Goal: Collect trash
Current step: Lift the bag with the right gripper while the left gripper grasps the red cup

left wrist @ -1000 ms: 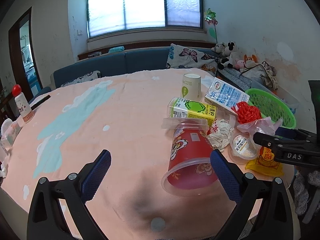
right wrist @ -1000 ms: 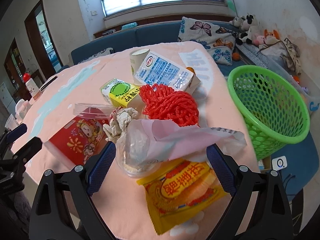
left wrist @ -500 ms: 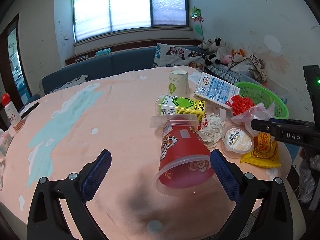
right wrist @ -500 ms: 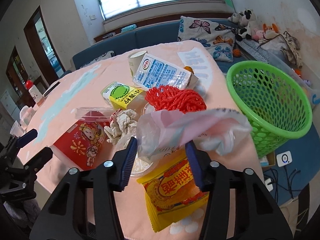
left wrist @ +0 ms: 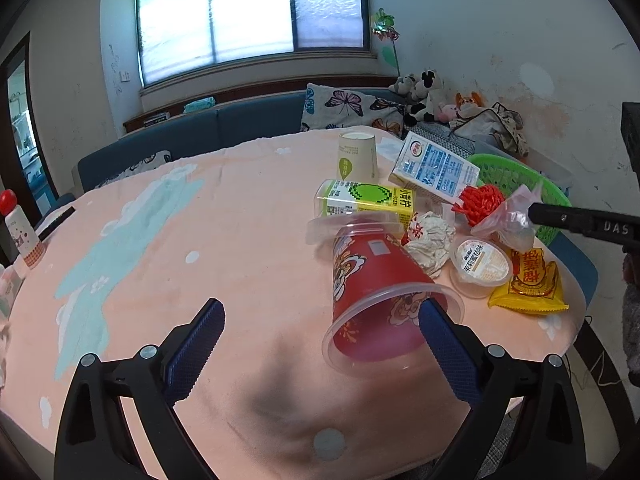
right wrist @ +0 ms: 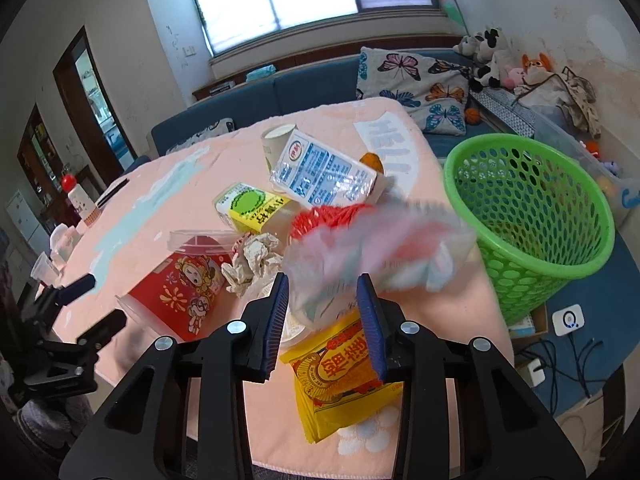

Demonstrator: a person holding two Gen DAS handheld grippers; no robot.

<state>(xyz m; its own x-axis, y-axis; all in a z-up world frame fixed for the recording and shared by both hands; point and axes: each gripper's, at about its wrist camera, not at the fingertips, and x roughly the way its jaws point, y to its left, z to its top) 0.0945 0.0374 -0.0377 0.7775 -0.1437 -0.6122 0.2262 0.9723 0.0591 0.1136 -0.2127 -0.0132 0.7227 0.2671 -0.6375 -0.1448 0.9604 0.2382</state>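
My right gripper (right wrist: 323,300) is shut on a crumpled clear and pink plastic bag (right wrist: 372,252), lifted above the table and blurred; it also shows in the left wrist view (left wrist: 508,216). The green mesh basket (right wrist: 532,216) stands off the table's right edge. My left gripper (left wrist: 320,332) is open and empty, low over the table, its right finger beside a tipped red cup (left wrist: 376,296). Trash lies on the peach tablecloth (left wrist: 200,240): a yellow snack packet (right wrist: 344,384), a paper ball (right wrist: 256,260), a red net (right wrist: 332,216), a green-yellow carton (right wrist: 252,208), a blue-white milk pack (right wrist: 320,176).
A paper cup (left wrist: 357,158) stands behind the cartons and a small pudding cup (left wrist: 482,266) lies by the snack packet. A red-capped bottle (left wrist: 18,228) stands at the table's far left. A blue sofa (left wrist: 224,132) with cushions and soft toys runs behind the table.
My right gripper has closed on the plastic bag and lifted it off the pile. My left gripper has stayed open and shifted slightly.
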